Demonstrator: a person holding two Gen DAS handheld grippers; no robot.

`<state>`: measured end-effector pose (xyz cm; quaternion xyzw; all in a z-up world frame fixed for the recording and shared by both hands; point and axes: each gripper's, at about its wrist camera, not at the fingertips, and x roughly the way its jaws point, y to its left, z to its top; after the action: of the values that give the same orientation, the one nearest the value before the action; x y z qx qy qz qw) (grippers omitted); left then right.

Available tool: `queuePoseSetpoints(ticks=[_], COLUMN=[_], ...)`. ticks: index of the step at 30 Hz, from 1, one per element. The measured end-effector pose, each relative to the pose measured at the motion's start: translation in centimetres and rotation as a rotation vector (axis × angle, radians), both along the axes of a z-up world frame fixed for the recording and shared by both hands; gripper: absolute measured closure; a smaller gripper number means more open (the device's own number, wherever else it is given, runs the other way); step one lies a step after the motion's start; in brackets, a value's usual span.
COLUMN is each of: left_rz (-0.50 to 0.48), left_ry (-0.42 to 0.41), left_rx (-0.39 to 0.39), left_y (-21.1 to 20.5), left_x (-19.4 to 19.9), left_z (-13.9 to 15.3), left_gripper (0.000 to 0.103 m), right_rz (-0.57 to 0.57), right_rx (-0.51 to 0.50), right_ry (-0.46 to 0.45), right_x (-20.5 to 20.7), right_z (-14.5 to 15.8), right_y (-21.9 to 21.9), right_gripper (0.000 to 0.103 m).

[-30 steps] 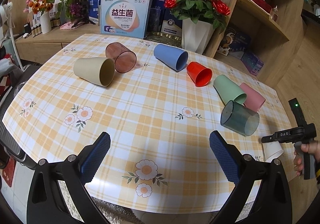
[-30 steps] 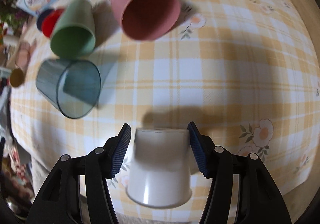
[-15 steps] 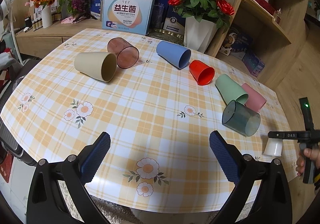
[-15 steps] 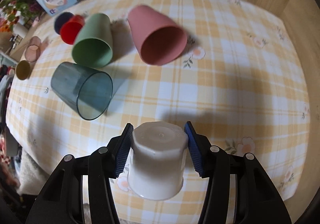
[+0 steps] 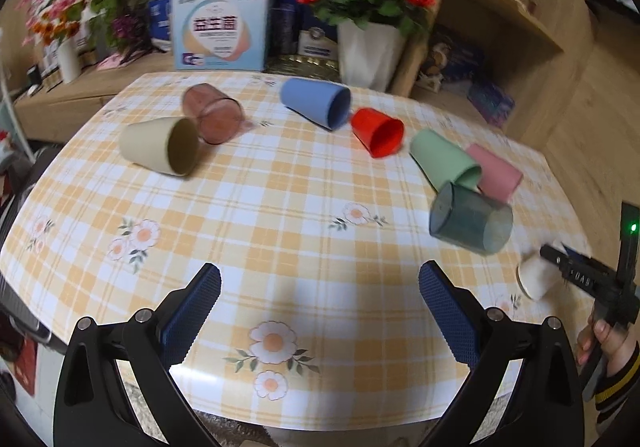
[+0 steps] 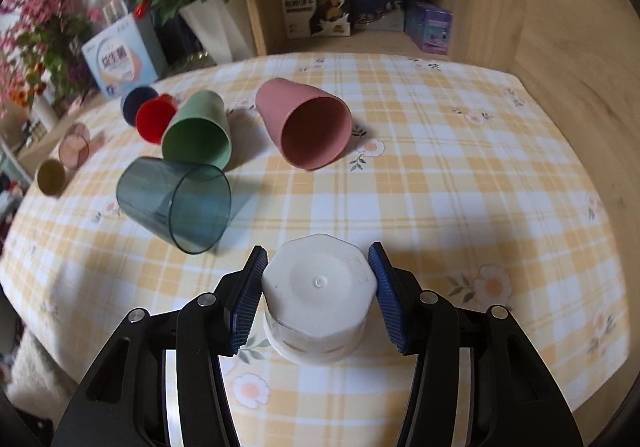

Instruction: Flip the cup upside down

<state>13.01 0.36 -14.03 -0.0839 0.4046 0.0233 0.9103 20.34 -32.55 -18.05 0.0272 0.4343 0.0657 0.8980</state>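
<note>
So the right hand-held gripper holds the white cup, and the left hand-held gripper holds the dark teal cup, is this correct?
Not fully. The left hand-held gripper is open and holds nothing, as the left wrist view shows; the dark teal cup lies on its side on the table. The right hand-held gripper does hold the white cup.

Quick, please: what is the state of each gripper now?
Left gripper: open, holding nothing.
Right gripper: closed on the white cup, its base facing the camera.

Open tablecloth [image 6: 460,183] right of white cup [image 6: 318,287], teal cup [image 6: 176,203] near on its left, pink cup [image 6: 308,127] beyond
</note>
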Motion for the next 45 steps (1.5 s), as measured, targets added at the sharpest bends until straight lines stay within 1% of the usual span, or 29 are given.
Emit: queuePoseSetpoints(ticks=[3,10,15,18,21,23,24,26,27,28,29,32,35,37,39,42,45], left_rz=[-0.036,-0.093,-0.114,-0.116,-0.122,-0.129,-0.132,-0.142,-0.146,-0.149,-0.153,-0.160,-0.162,-0.164,-0.164,-0.153,-0.141], left_ry=[0.022,0.049,0.046,0.041,0.030,0.018,0.012,-0.008,-0.022,-0.032,-0.043,-0.086,-0.129,-0.168,-0.201,-0.249,-0.292], left_rx=[0.017,0.019,0.027,0.034,0.032,0.036,0.040,0.046,0.050,0.056,0.062,0.086,0.095,0.116,0.134,0.127,0.129], left_y=[-1.1,-2.7,-3.2,-3.4,-3.4,-3.4,-3.4,-3.5,-3.5,-3.5,-3.5,-3.5,-3.4,-3.3,-3.3,-2.8,-2.5], left_x=[0.4,0.6,0.5,0.4,0.4,0.2,0.2,0.0,-0.1,-0.1,-0.2,-0.7,-1.3,-1.9,-2.5,-3.5,-4.5], left_z=[-0.7,-1.7,-1.6,-1.4,-0.9,-0.5,-0.3,0.5,1.0,1.4,1.9,4.1,6.6,8.6,10.2,12.5,14.4], left_gripper=[0.006,0.006,0.006,0.006,0.006,0.006,0.006,0.006,0.006,0.006,0.006,0.006,0.006,0.006,0.006,0.006,0.006], right_rz=[-0.009,0.022,0.024,0.021,0.015,0.006,-0.004,-0.010,-0.010,-0.015,-0.023,-0.024,-0.031,-0.028,-0.032,-0.039,-0.038], right_rx=[0.003,-0.069,-0.084,-0.073,-0.073,-0.064,-0.059,-0.036,-0.023,-0.016,-0.011,0.016,0.011,0.013,0.016,0.021,0.034], right_ry=[-0.022,-0.075,-0.085,-0.073,-0.076,-0.091,-0.104,-0.124,-0.134,-0.143,-0.159,-0.221,-0.271,-0.311,-0.342,-0.383,-0.410], right_x=[-0.8,-2.3,-2.6,-2.6,-2.7,-2.9,-3.1,-3.3,-3.4,-3.6,-3.8,-4.9,-6.2,-7.3,-8.1,-9.5,-10.5], right_z=[-0.2,-0.6,-0.7,-0.8,-0.6,0.1,0.6,1.6,2.2,2.9,3.8,6.7,9.6,11.9,13.6,16.5,18.1], right_y=[0.4,1.6,1.8,1.8,1.8,1.7,1.6,1.3,1.2,1.2,1.2,1.3,1.7,2.0,2.1,2.3,2.4], right_gripper=[0.052,0.052,0.052,0.051,0.042,0.036,0.034,0.032,0.027,0.017,0.015,0.015,0.015,0.015,0.015,0.015,0.015])
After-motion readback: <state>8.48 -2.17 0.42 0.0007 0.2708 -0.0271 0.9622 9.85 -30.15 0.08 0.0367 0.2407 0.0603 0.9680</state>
